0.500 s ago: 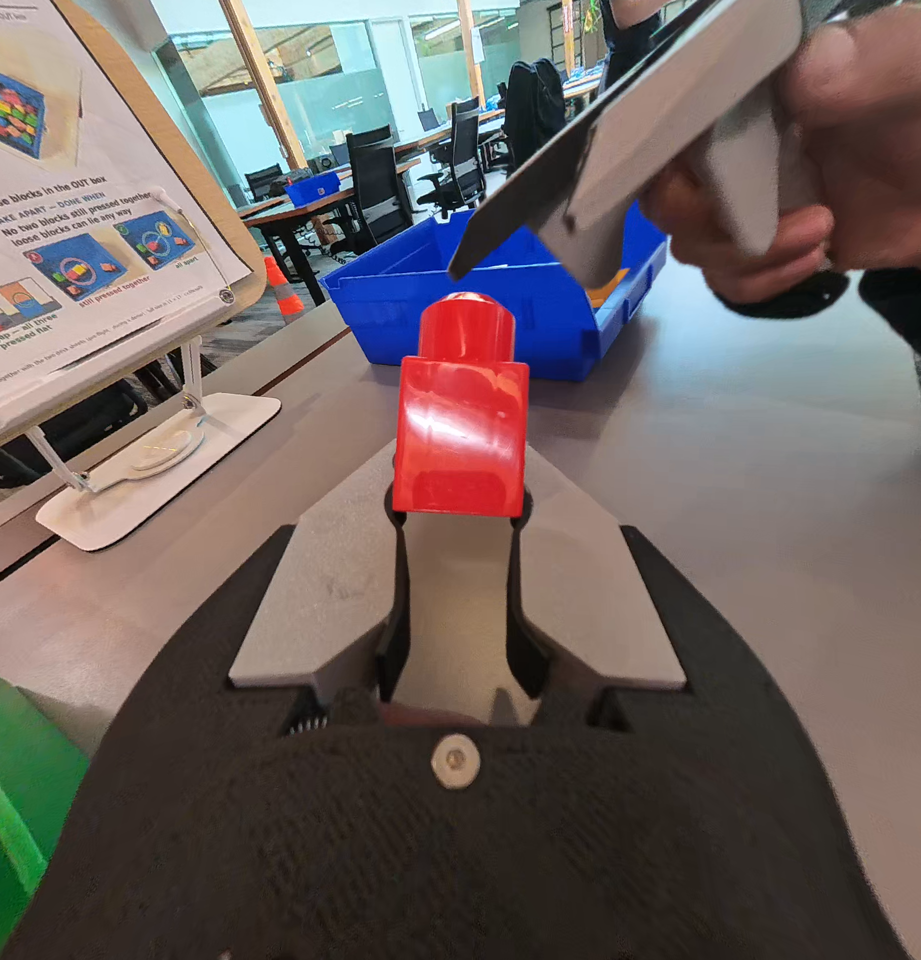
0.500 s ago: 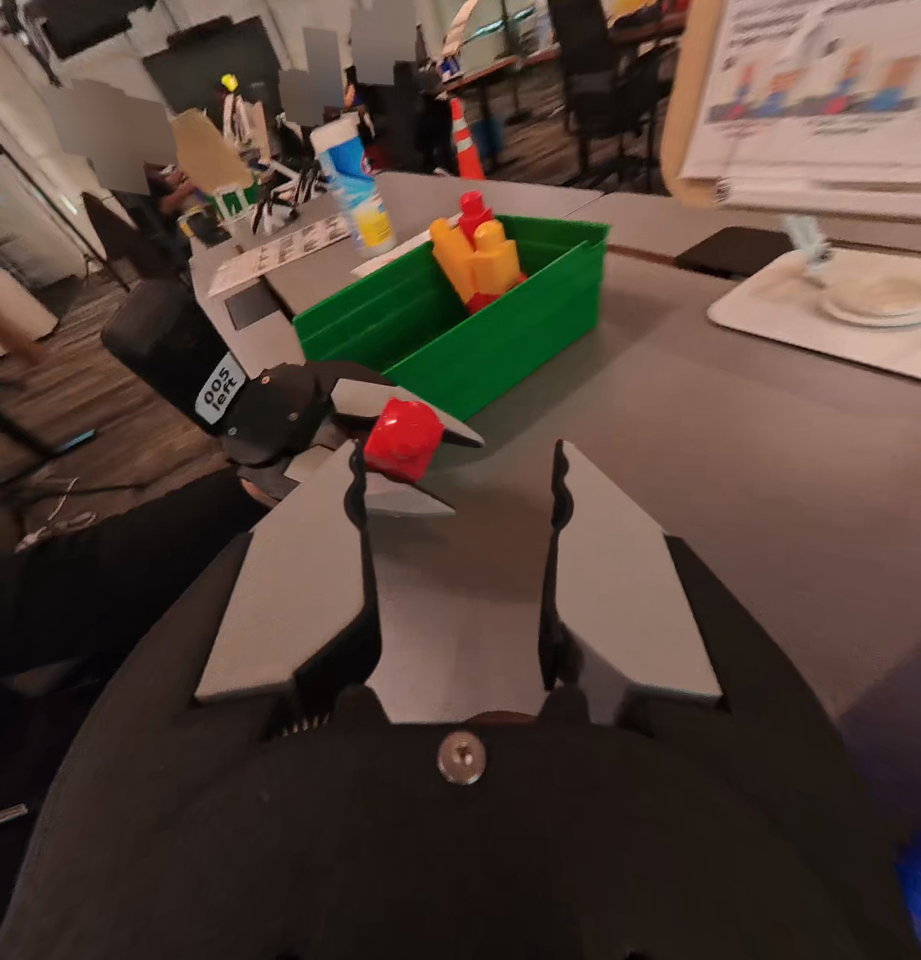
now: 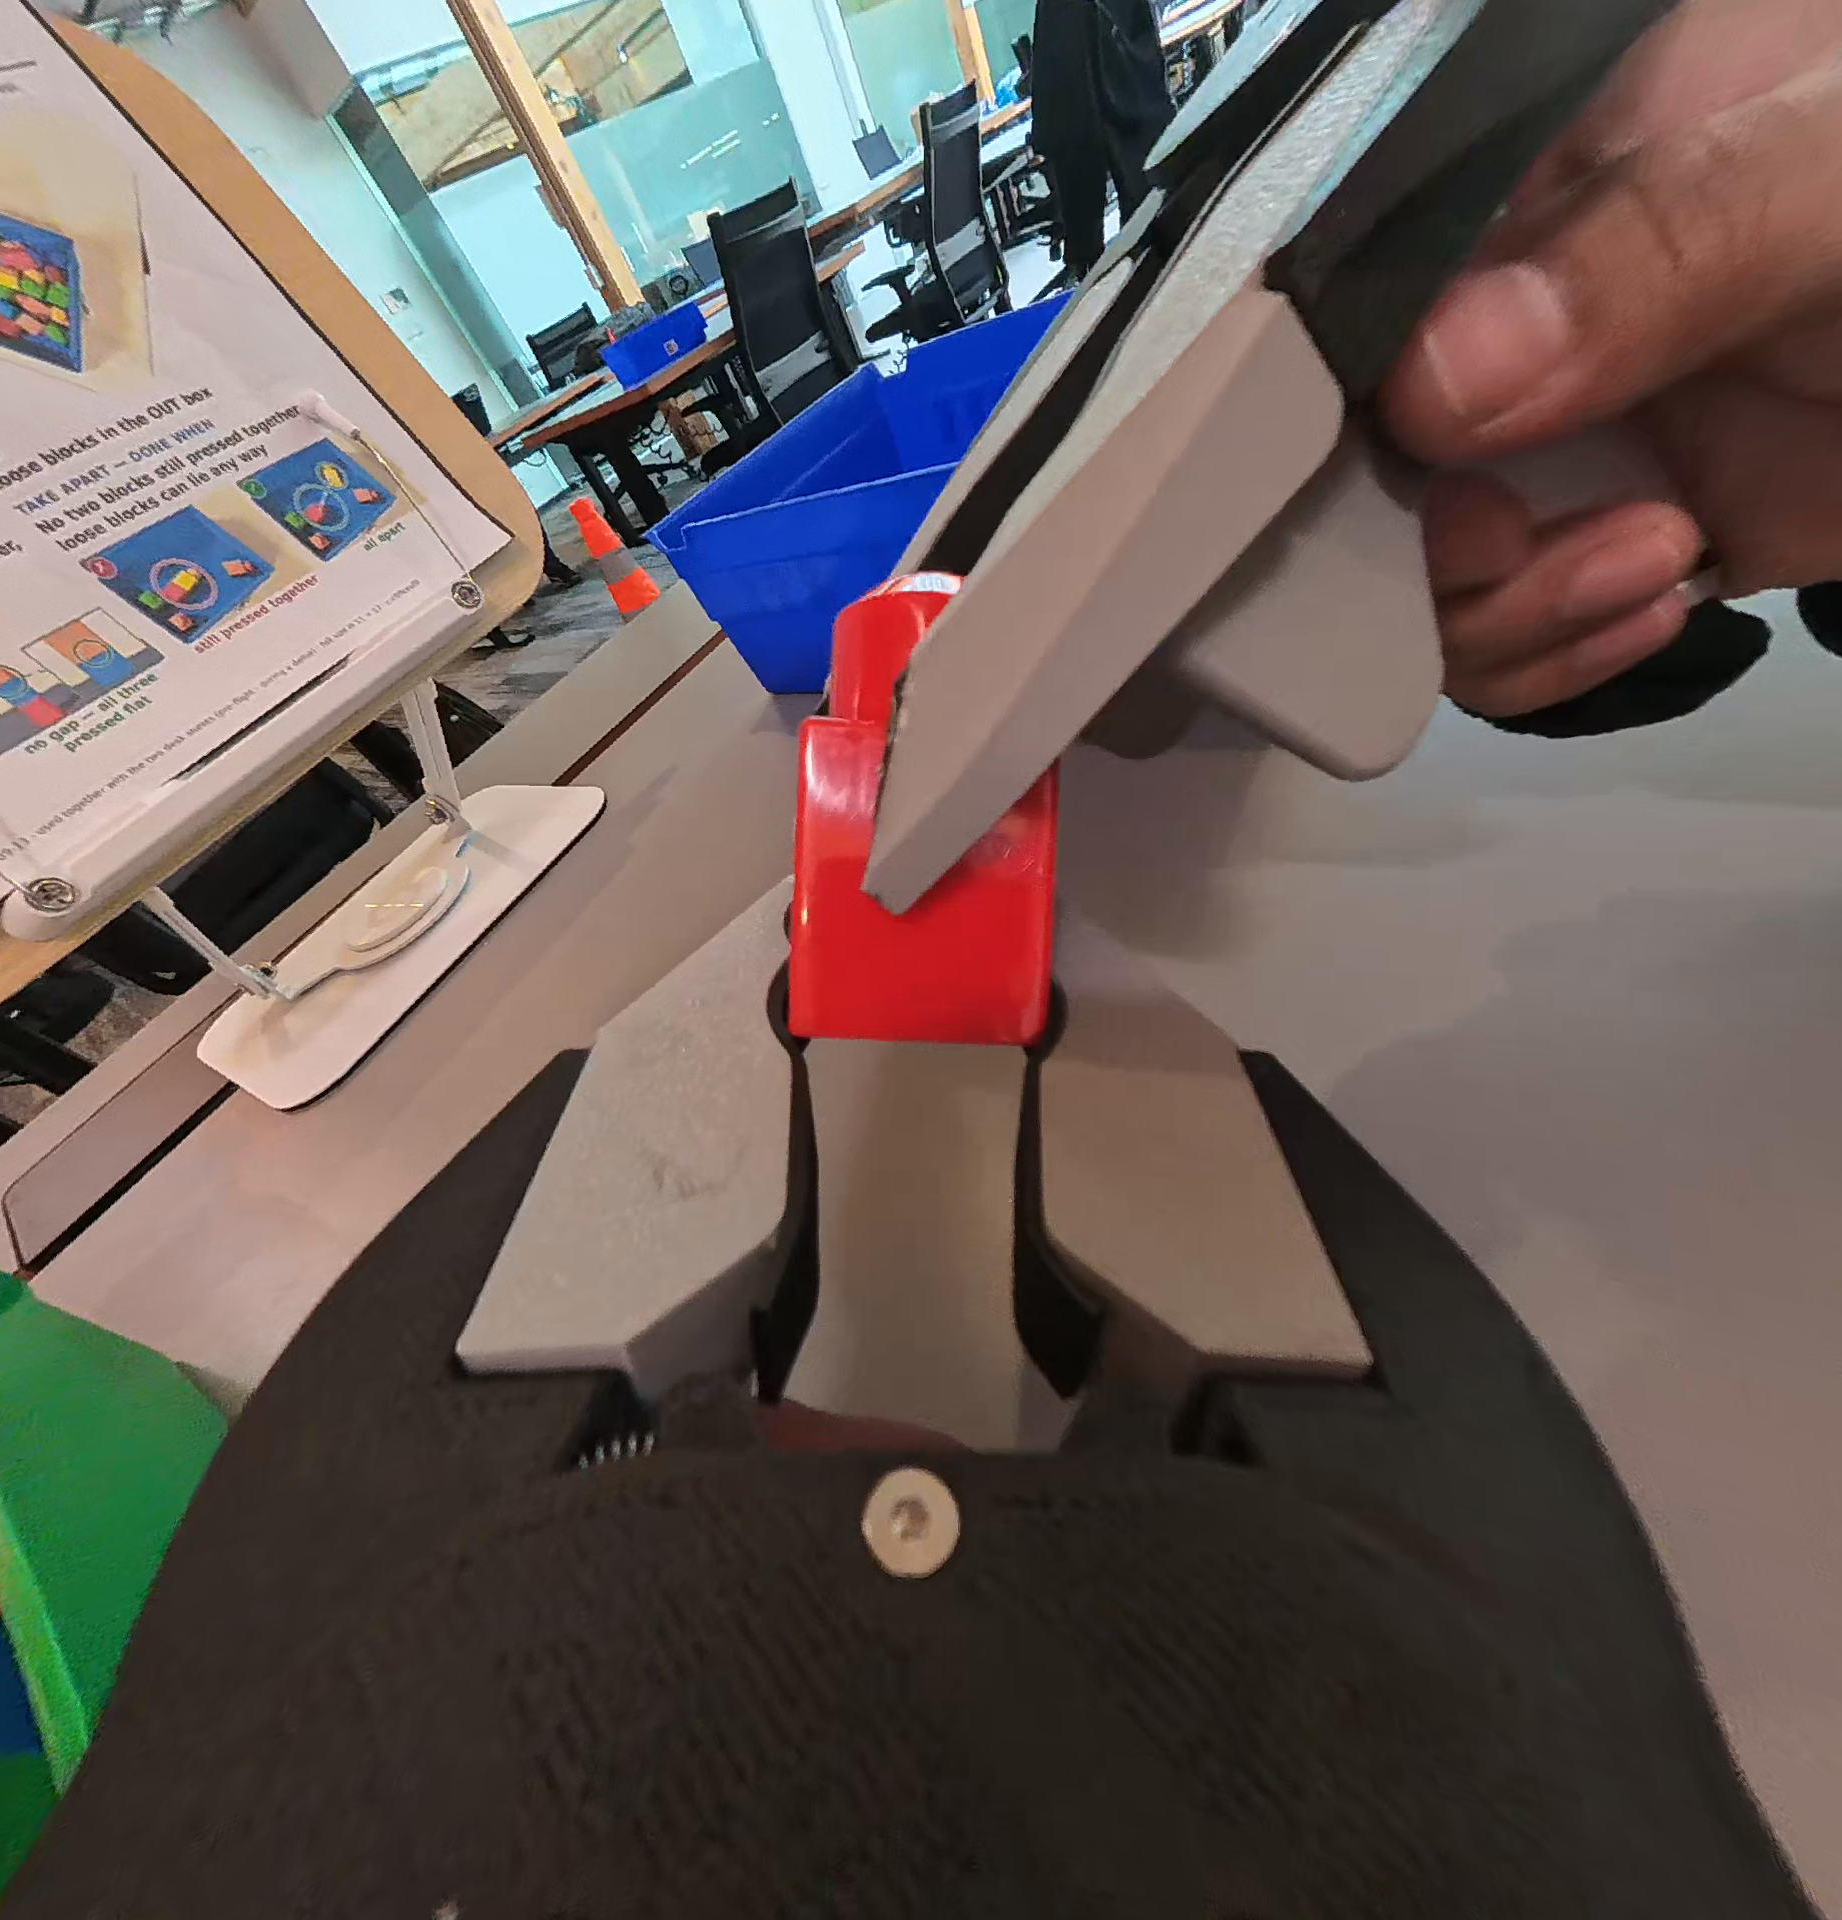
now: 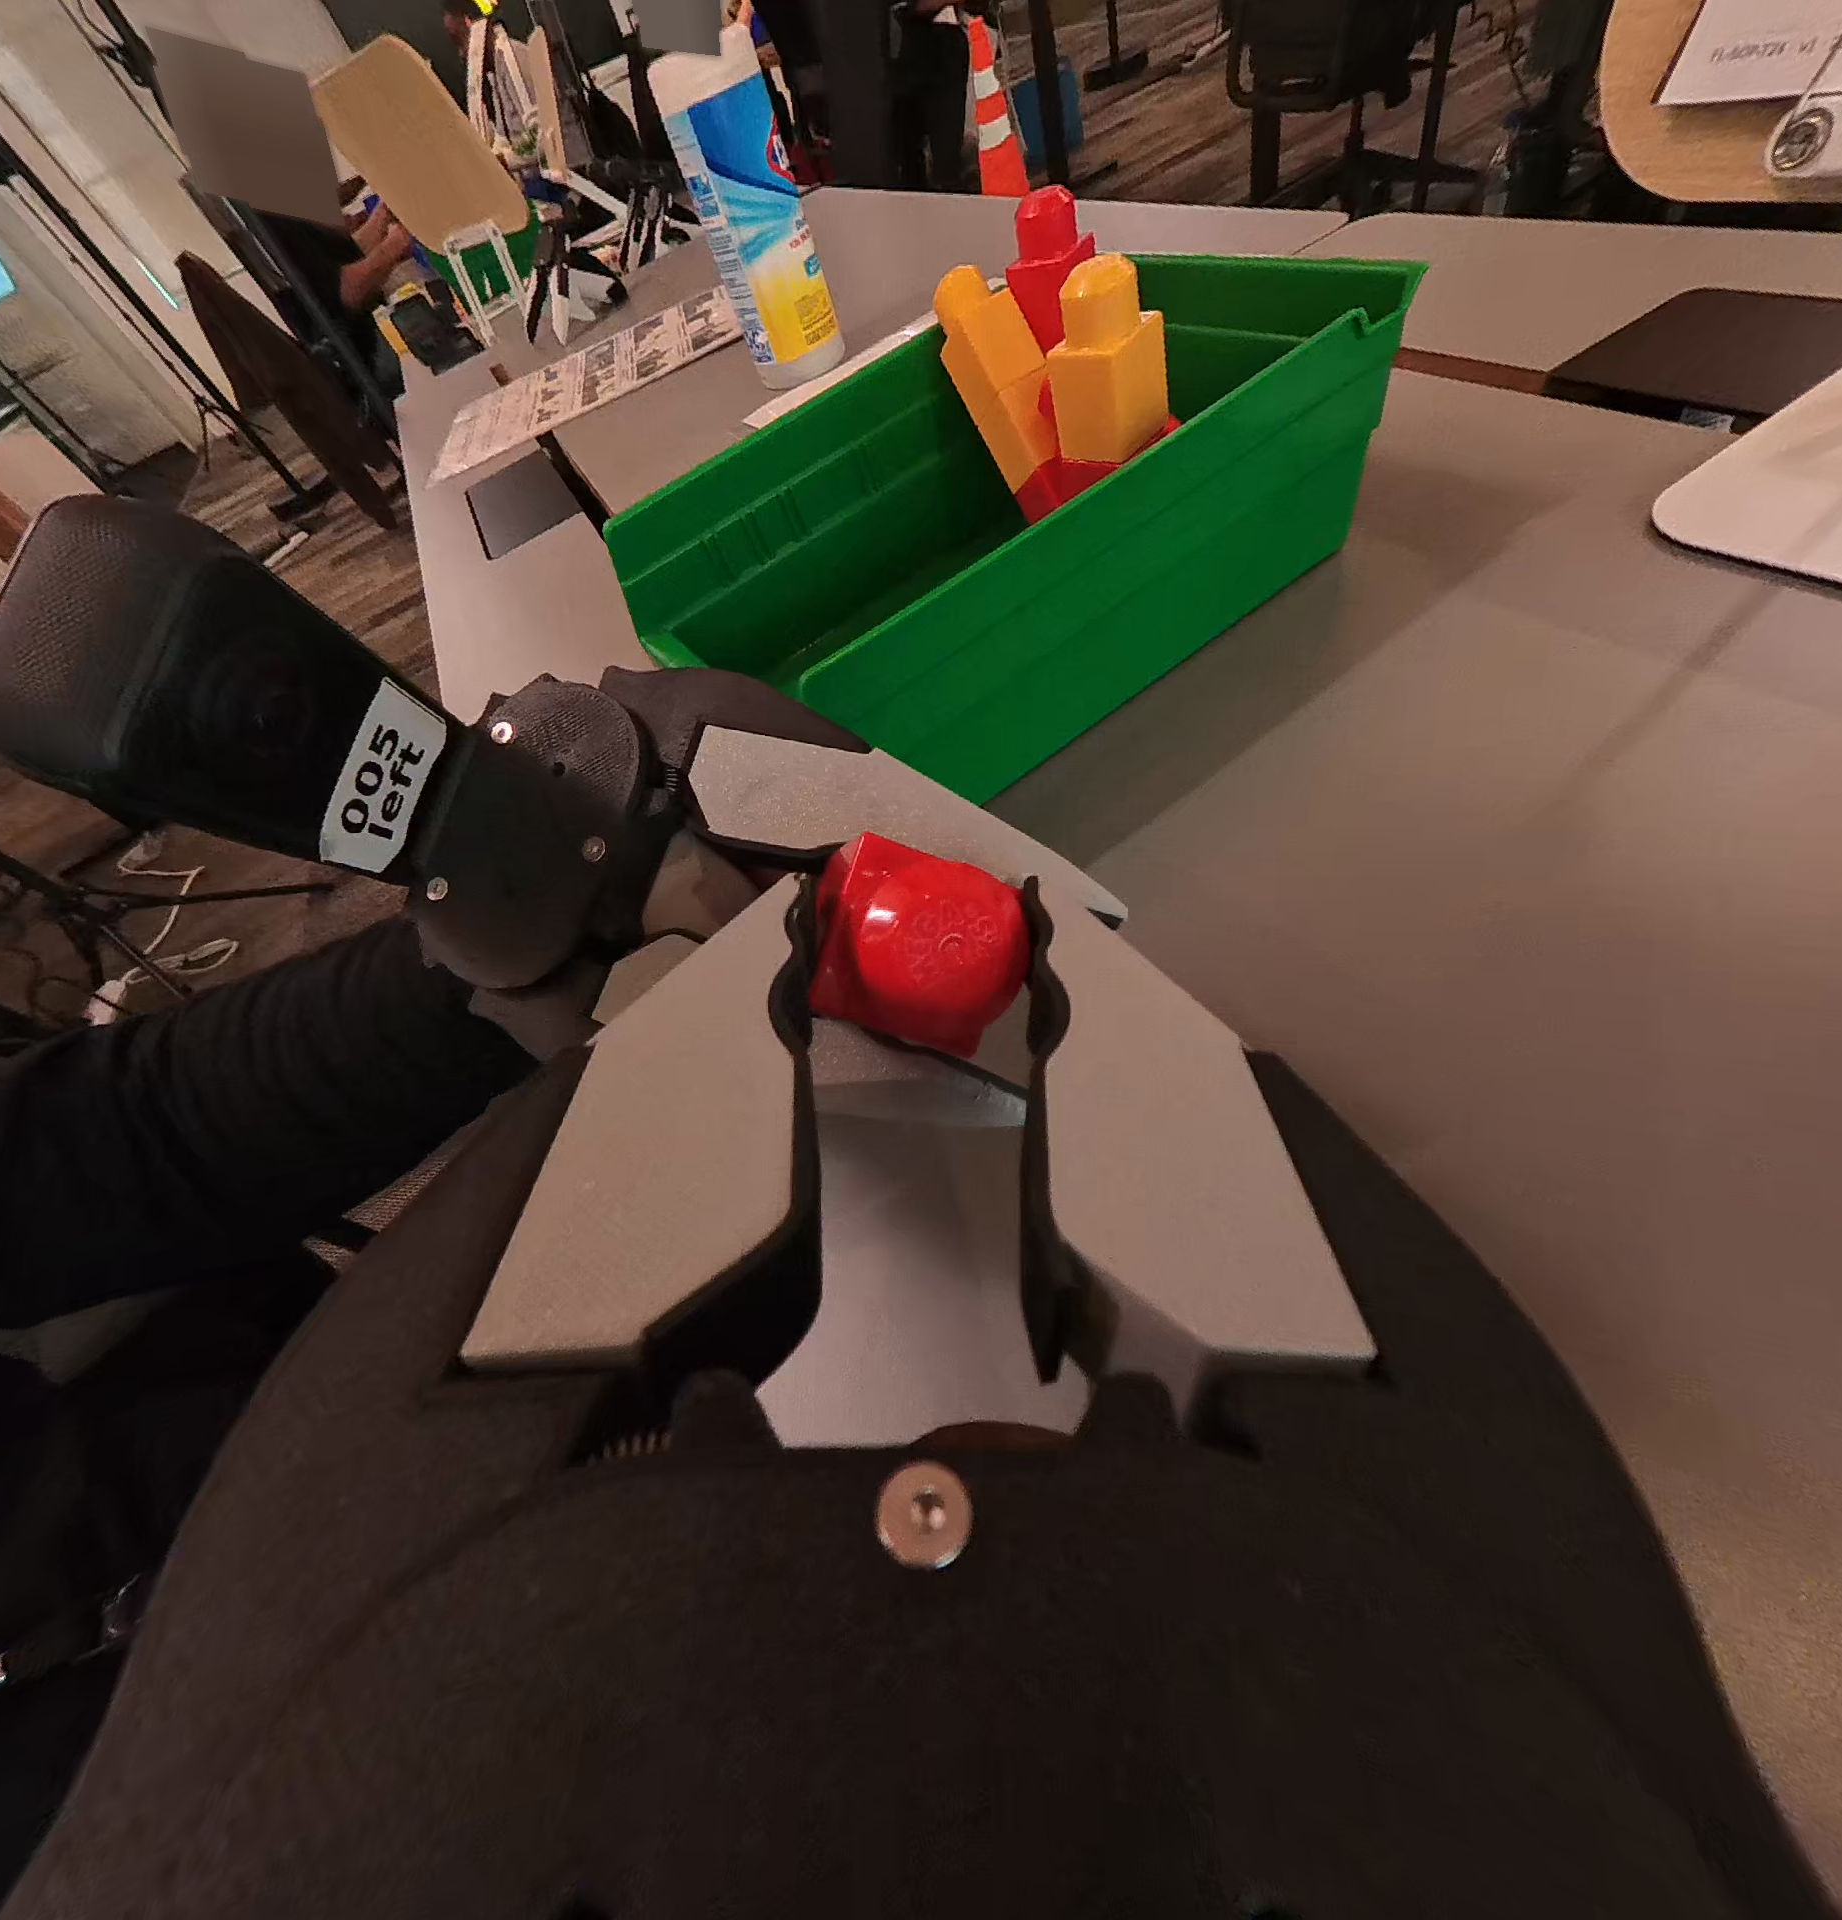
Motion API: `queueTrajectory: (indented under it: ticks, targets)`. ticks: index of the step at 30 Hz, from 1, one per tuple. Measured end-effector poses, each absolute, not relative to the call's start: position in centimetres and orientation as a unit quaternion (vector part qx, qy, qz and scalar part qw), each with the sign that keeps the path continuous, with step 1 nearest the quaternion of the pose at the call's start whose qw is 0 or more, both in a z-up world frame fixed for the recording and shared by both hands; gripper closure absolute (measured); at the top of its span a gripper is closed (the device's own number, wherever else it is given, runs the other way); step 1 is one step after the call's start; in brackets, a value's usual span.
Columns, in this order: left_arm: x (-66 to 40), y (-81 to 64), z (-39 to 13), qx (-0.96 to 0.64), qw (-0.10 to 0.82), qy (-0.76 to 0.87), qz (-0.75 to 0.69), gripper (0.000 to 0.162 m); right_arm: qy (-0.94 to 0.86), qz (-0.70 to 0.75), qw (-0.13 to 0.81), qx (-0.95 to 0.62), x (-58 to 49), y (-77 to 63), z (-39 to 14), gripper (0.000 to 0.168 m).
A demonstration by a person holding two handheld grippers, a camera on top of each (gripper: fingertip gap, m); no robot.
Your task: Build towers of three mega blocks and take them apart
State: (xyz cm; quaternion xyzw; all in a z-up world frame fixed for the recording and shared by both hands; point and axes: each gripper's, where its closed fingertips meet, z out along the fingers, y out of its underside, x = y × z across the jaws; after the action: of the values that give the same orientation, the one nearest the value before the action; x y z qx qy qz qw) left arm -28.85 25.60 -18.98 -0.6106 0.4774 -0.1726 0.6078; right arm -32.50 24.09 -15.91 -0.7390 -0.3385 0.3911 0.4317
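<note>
A red mega block [image 3: 917, 966] with one stud is held over the grey table [image 3: 1519, 1039]. My left gripper [image 3: 917, 987] is shut on its body. My right gripper [image 4: 915, 935] comes in from the upper right and is shut on the same block [image 4: 917, 945] at its stud end. Its near finger [image 3: 1052, 675] lies across the block's front. The left gripper's black body [image 4: 543, 831] shows in the right wrist view. Yellow and red block towers [image 4: 1073, 374] lean in the green bin [image 4: 1052, 665].
A blue bin [image 3: 792, 551] stands behind the block. An instruction board on a white stand [image 3: 169, 468] is at the left. A person's hand [image 3: 1644, 364] holds the right gripper. A wipes canister [image 4: 761, 229] stands behind the green bin.
My right gripper has come down onto the red block and its jaws have narrowed around the stud end. My left gripper still holds the block in about the same place.
</note>
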Motion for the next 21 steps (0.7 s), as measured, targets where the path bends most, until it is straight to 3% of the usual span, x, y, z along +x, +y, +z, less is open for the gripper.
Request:
queueTrajectory:
  ticks: [5,8,13,21]
  targets:
    - [-29.0,25.8,-18.8,-0.616,0.611,0.462,-0.182,0.124,-0.34,0.385,0.441,-0.736,-32.3,24.2,-15.6,0.132]
    - [-29.3,26.2,-18.9,-0.632,0.601,0.446,-0.2,0.115,-0.334,0.379,0.456,-0.733,-31.4,24.3,-14.7,0.133]
    - [-29.5,26.4,-18.8,-0.638,0.6,0.437,-0.205,0.114,-0.283,0.335,0.537,-0.72,-26.7,25.8,-11.1,0.132]
    - [-29.3,26.4,-19.6,-0.641,0.593,0.452,-0.185,0.117,-0.022,0.042,0.748,-0.662,-5.5,29.3,-5.6,0.132]
